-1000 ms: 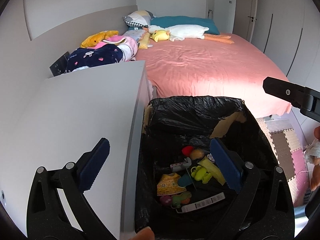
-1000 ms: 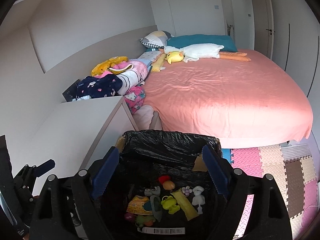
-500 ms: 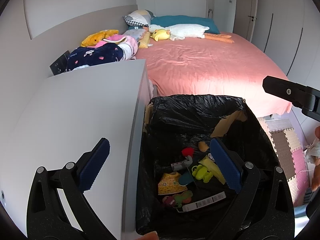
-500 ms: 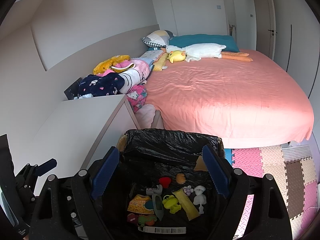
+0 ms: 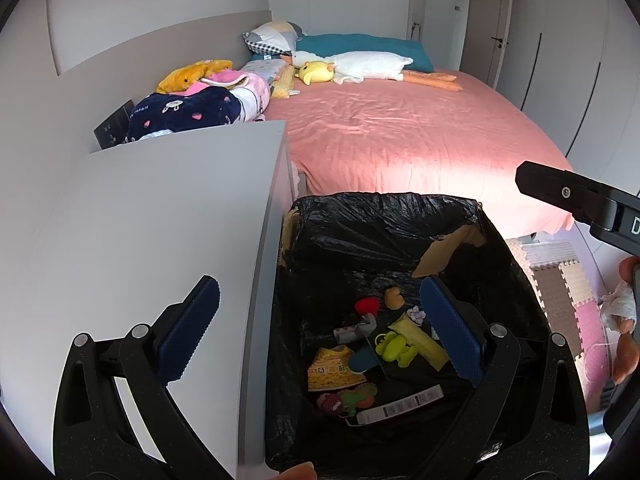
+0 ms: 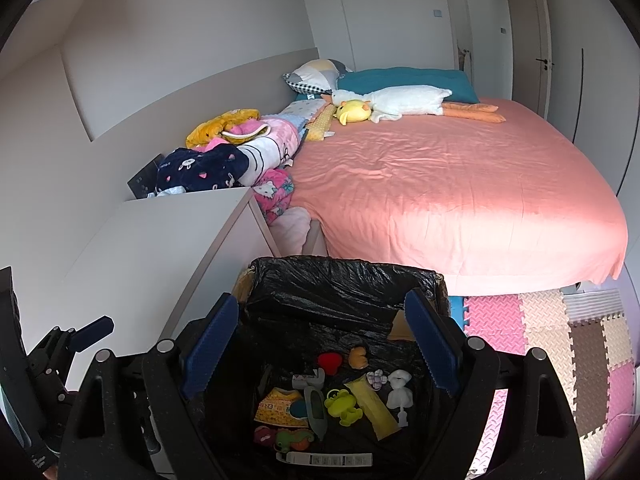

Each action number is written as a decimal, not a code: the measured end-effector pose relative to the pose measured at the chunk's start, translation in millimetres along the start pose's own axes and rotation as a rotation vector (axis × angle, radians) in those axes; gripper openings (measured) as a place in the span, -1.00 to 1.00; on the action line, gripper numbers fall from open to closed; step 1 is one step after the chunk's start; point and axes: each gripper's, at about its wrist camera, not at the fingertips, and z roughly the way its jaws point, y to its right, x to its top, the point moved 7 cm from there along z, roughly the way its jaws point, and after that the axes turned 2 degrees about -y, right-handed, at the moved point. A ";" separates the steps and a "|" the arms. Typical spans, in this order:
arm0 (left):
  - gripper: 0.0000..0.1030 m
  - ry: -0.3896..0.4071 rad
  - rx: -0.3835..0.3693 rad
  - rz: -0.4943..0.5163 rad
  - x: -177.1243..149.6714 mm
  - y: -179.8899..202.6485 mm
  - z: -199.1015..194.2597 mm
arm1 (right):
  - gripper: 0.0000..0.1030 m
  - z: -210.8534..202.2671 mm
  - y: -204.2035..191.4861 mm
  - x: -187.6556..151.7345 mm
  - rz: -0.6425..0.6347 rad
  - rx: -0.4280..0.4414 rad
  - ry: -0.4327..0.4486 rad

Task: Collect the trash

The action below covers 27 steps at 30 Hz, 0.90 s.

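Observation:
A cardboard box lined with a black trash bag (image 5: 384, 224) (image 6: 340, 284) stands between a white nightstand and the bed. Inside lie several small items: a red piece (image 5: 367, 305), an orange piece (image 5: 393, 297), a green frog toy (image 5: 394, 347), a yellow wrapper (image 5: 334, 370) and a white barcode strip (image 5: 400, 404). My left gripper (image 5: 316, 332) is open and empty above the box's left rim. My right gripper (image 6: 320, 348) is open and empty above the box. The orange piece (image 6: 358, 357) lies beside the red one (image 6: 330, 362).
The white nightstand (image 5: 140, 232) is left of the box. A bed with a pink sheet (image 6: 440, 184) lies beyond, with plush toys, pillows and folded blankets (image 6: 224, 156). Coloured foam floor mats (image 6: 560, 340) are at the right.
The small orange piece has shifted inside the bag and now rests farther back beside the red one. Both grippers have risen slightly; both stay open.

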 end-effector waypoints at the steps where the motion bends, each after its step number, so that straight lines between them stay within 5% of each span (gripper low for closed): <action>1: 0.88 0.001 0.001 0.003 0.0 0.5 -0.3 | 0.66 -0.2 -0.2 -0.5 0.000 0.000 0.001; 27: 0.88 0.009 -0.014 -0.008 2.8 -1.2 -2.4 | 0.66 -0.6 -0.8 -0.8 -0.001 0.001 0.000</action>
